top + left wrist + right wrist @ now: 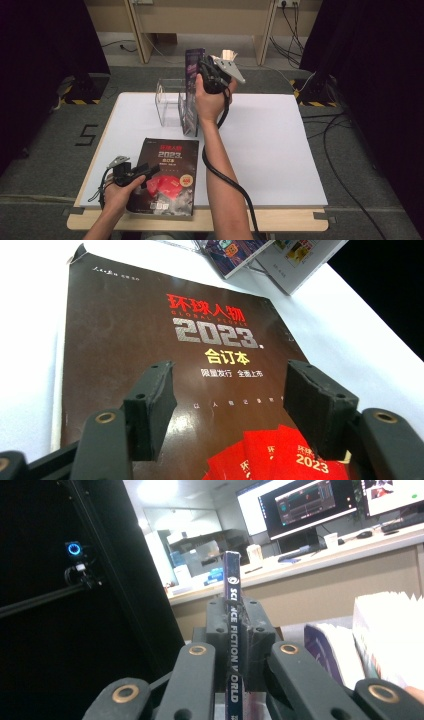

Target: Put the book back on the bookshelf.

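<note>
A dark magazine (168,175) with red packets on its cover lies flat at the table's near left edge; its cover (165,355) reads 2023. My left gripper (145,172) rests open over its left side, jaws spread above the cover (227,410). My right gripper (207,70) is raised at the back of the table, shut on a thin purple magazine (193,65) held upright. In the right gripper view the pads clamp that magazine's blue spine (233,625), lettered Science Fiction World. Below it stands a clear acrylic holder (170,100) with more magazines (189,117) upright in it.
The white table top (265,145) spreads to the right. A cable (227,182) trails along the right forearm. Fanned pages of other magazines (385,630) sit at the right of the right gripper view. Desks and monitors (310,505) lie beyond the table.
</note>
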### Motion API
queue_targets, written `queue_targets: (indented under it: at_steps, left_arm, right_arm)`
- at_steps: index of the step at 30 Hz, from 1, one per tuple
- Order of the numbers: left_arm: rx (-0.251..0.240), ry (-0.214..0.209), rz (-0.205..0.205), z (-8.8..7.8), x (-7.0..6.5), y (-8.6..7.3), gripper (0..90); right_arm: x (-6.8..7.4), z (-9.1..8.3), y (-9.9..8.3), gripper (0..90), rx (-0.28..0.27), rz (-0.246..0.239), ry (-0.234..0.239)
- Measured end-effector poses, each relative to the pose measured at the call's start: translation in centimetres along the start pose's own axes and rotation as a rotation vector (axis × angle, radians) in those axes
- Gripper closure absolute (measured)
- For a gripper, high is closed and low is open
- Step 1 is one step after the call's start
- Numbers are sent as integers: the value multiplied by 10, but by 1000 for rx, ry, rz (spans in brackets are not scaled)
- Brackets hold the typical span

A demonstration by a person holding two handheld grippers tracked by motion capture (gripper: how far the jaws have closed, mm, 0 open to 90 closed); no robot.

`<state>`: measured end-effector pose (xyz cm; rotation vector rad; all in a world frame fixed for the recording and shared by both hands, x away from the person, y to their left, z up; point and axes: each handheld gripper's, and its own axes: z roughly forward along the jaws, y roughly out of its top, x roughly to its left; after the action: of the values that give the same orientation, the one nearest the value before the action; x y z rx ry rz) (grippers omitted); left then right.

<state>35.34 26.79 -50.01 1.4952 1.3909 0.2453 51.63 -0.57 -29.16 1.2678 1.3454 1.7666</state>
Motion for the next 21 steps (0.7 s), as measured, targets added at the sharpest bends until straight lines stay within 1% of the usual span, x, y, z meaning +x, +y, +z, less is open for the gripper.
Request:
queue_targets:
  at_steps: [4,9,11,14,15,17,21]
  left_arm:
    - [0,2,-4,-1,1,0,362]
    - [-4,4,-5,-1,2,0,363]
    - [-3,4,-6,-1,2,0,363]
    - [-3,3,-7,-1,2,-1,362]
    - [-2,3,-8,-1,2,-1,362]
    - [1,3,-5,-1,1,-1,362]
    - [2,3,-5,0,1,-1,362]
  right_arm:
    - [-3,-1,-16,845,33,-36,-14]
    - [-5,-6,-34,844,66,-74,-14]
    - [-6,-10,-40,843,58,-91,-12]
    - [-9,-18,-42,841,52,-100,-14]
    - [-10,-20,-43,839,55,-94,-6]
    - [-13,-26,-43,834,59,-98,4]
    - [-21,-39,-44,808,82,-74,12]
